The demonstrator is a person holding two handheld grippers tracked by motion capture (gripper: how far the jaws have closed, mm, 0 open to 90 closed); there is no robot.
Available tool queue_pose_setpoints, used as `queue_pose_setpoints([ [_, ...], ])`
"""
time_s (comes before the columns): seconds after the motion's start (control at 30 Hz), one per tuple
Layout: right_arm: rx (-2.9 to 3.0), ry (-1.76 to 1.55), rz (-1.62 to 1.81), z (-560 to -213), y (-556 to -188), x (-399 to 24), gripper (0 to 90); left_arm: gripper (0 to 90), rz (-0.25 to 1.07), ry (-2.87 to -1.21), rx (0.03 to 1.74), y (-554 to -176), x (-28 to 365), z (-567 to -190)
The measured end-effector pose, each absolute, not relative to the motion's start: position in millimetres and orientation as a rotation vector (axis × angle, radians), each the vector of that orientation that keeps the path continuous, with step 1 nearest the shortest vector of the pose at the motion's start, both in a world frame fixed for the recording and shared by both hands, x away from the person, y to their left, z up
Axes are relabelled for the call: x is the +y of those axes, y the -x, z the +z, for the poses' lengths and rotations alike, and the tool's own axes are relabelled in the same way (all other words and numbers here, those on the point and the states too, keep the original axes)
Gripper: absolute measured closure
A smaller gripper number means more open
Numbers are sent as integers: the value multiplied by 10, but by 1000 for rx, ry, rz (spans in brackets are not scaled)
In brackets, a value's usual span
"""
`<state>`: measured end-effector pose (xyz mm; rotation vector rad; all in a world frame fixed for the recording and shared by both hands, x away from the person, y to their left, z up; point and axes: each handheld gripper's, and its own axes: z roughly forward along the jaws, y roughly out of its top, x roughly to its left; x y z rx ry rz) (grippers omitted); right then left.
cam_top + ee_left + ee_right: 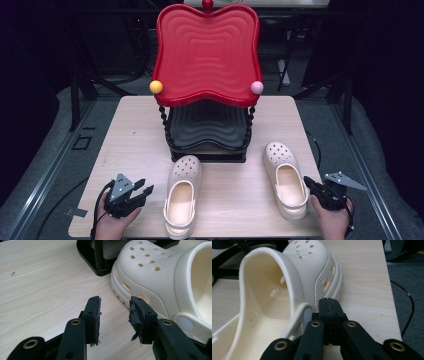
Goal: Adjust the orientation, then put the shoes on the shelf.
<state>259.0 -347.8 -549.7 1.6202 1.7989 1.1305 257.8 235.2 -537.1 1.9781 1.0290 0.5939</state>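
Observation:
Two cream clogs lie on the wooden table [135, 145], toes pointing away from me. The left clog [183, 194] [160, 282] sits just right of my left gripper [144, 191] [115, 315], whose jaws stand open over bare wood with nothing between them. The right clog [286, 177] [287, 290] lies beside my right gripper [306, 182] [329, 305]. That gripper's jaws are shut together with nothing in them, their tips close to the clog's outer side near the strap rivet; I cannot tell if they touch it.
A two-tier stand [207, 135] with a red wavy top tray [207, 52] and a black lower tray stands at the table's middle back, right behind the clogs' toes. Its black base [97, 255] is near the left clog. The table's right edge [392, 297] runs close to the right gripper.

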Motion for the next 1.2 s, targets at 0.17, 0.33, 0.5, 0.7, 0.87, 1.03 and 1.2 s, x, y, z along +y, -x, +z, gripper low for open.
queue_pose_setpoints([
  [0.17, 1816, -1665, 1104, -5600, -2619, -3530, 900, 603, 597, -1973, 1031, -2575, 2366, -5364],
  [0.33, 1811, -1575, 1024, -5519, -2608, -3496, 834, 603, 594, -1971, 1035, -2577, 2374, -5365],
  [0.5, 1817, -1425, 959, -5269, -2547, -3398, 753, 601, 600, -1965, 1036, -2572, 2372, -5358],
  [0.7, 1888, -1236, 819, -5036, -2544, -3206, 669, 600, 598, -1958, 1044, -2566, 2373, -5363],
  [0.87, 1964, -991, 716, -4900, -2581, -3052, 625, 600, 598, -1965, 1038, -2572, 2368, -5367],
  [1.03, 2065, -798, 545, -4842, -2660, -2872, 691, 600, 592, -1963, 1043, -2581, 2366, -5376],
  [1.2, 2134, -710, 439, -4839, -2710, -2772, 714, 600, 592, -1961, 1040, -2574, 2367, -5371],
])
